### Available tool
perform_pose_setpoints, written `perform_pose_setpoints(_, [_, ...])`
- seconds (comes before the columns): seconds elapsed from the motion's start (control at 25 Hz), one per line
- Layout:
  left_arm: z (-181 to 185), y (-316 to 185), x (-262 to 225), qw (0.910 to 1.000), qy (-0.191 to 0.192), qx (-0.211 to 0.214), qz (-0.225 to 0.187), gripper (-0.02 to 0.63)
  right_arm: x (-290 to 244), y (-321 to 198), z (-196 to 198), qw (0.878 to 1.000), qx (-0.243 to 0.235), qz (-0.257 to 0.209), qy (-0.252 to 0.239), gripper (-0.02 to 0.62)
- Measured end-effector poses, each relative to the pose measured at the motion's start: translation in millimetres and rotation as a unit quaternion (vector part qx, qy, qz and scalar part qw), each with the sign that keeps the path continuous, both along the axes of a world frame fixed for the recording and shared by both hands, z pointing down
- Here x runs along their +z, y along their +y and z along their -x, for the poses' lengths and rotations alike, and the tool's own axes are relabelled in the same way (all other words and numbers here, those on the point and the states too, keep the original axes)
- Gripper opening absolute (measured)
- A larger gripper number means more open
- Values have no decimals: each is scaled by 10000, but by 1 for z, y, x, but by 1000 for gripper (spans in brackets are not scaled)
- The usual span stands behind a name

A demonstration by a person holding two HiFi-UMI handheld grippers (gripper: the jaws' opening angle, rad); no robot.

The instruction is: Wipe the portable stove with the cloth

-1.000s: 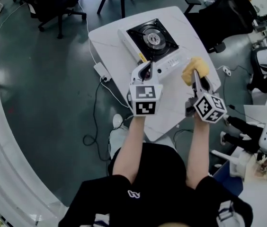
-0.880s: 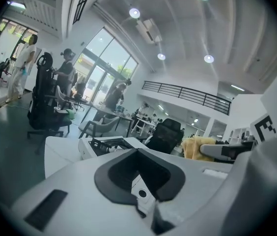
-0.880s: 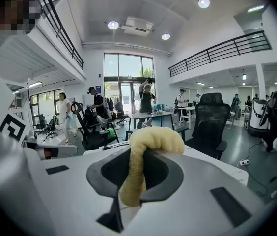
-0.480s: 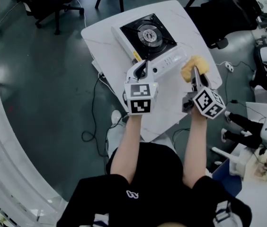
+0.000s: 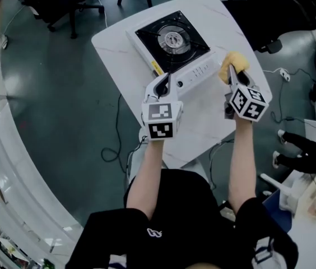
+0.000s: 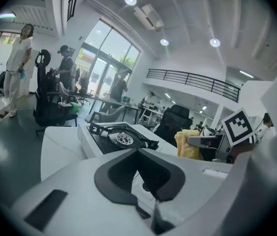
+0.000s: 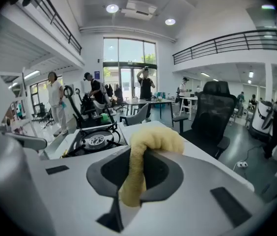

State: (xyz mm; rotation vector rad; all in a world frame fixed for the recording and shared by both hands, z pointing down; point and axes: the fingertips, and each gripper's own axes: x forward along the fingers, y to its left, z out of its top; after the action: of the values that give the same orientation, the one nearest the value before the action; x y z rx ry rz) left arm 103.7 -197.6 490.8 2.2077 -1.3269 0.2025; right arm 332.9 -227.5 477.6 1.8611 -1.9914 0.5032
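Over the last second we reach forward. Both arms are stretched further out than they were, and the stove (image 5: 172,38) now sits closer under our two tools than a moment ago. The right tongs (image 5: 232,76) are clamped on the yellow cloth (image 5: 232,63), just as they were a second ago. In the right gripper view a fold of it hangs down between the jaws while the rest bunches above them.

The cloth is held above the white table (image 5: 203,130), just beside the right end of the stove's white front strip. It has not yet gone over the black top or the burner. We cannot tell from here whether it already brushes the stove's corner.

The left tongs (image 5: 164,83) have come up too. Their tips now lie at the near edge of the stove, toward its left front corner. Their jaws are together with nothing between them, and through them we see only the stove's front.

We judge that the approach is all but finished and the wiping itself has not begun. The next move calls for swinging the cloth left, onto the stove, and pressing it down. The empty left tongs look well placed to steady the stove so that it does not slide on the smooth table.
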Motion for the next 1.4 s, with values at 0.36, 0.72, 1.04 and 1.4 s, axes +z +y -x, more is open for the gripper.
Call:
perform_pose_setpoints(0.36, [0, -5, 20, 9993, -252, -209, 189, -6, 41, -42, -6, 9756, -1252, 665, 1678, 38])
perform_pose_setpoints(0.72, [16, -3, 31, 9981, -222, -476, 330, -6, 88, -46, 22, 9425, -1908, 1057, 2530, 37])
perform_pose_setpoints(1.04, [24, 1, 38, 9976, -145, -539, 405, -6, 91, -27, 58, 9303, -2255, 1085, 2683, 32])
perform_pose_setpoints(1.4, [25, 1, 34, 9982, -79, -459, 380, -6, 94, -1, 99, 9307, -2435, 956, 2555, 32])
